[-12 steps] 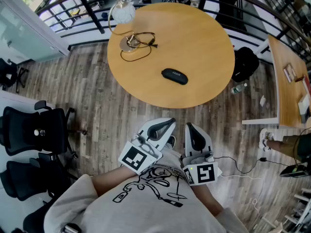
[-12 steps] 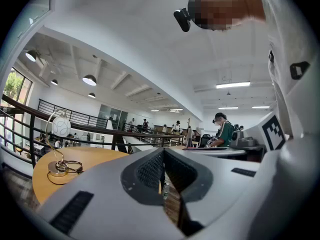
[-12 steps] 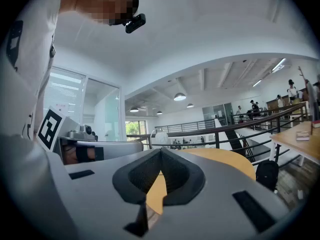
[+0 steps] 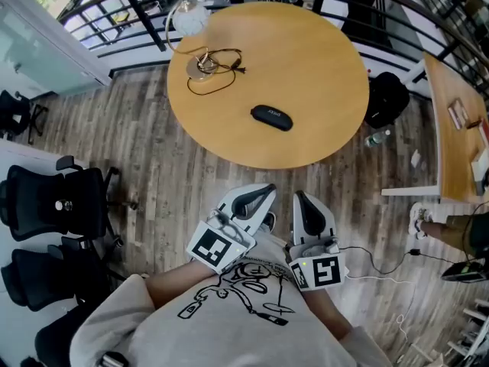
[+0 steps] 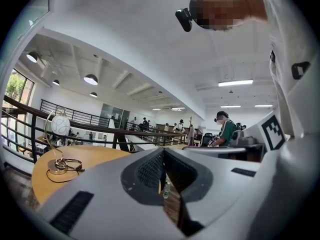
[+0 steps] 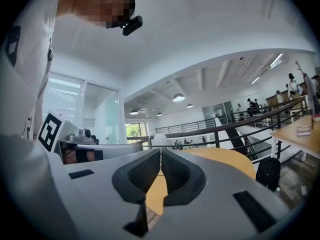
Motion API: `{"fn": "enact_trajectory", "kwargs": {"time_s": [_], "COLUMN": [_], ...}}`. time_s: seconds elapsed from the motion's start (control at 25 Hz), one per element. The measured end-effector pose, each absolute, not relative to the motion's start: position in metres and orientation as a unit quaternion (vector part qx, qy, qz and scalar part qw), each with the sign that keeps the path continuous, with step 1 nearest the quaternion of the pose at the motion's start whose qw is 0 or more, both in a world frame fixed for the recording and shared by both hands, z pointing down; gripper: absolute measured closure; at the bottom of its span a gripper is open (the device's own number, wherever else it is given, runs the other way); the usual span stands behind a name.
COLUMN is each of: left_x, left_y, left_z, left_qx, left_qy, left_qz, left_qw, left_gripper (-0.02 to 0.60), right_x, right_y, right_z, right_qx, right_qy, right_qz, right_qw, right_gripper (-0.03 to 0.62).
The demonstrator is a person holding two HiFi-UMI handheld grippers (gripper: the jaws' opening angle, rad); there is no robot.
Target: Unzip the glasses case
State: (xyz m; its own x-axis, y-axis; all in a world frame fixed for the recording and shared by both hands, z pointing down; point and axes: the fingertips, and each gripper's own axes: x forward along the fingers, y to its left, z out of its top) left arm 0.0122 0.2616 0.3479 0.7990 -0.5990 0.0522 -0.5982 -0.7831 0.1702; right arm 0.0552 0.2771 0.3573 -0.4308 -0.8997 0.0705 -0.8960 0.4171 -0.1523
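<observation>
A black glasses case (image 4: 272,118) lies zipped shut near the middle of the round wooden table (image 4: 321,67) in the head view. My left gripper (image 4: 267,189) is held close to my body over the floor, well short of the table, its jaws shut with nothing between them. Beside it, my right gripper (image 4: 299,198) is also shut and empty. In the left gripper view the closed jaw tips (image 5: 163,151) point level toward the table (image 5: 95,156). The right gripper (image 6: 160,152) looks level over the table top (image 6: 220,159). Neither gripper view shows the case.
A globe lamp (image 4: 192,17) on a round base with a coiled black cable (image 4: 218,63) stands at the table's far left. Black office chairs (image 4: 57,205) stand at the left. A black bag (image 4: 386,98) and bottle lie by the table's right edge. A second desk (image 4: 451,136) sits at right.
The picture has barely shifted; both grippers stay shut in the same place near my body, and the case has not moved.
</observation>
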Motion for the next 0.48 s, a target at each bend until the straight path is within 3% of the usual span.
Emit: {"fn": "enact_trajectory", "kwargs": {"time_s": [0.48], "left_x": [0.033], "left_y": [0.275], "left_z": [0.366], "left_qx": [0.935], "left_qy": [-0.339], "left_qz": [0.019], "left_qw": [0.102], "left_gripper": [0.572], "right_x": [0.074], "right_y": [0.291], "right_z": [0.373], "right_qx": [-0.517], "right_qy": [0.850], "right_qz": [-0.095], "right_qw": [0.004], "right_gripper": [0.571]}}
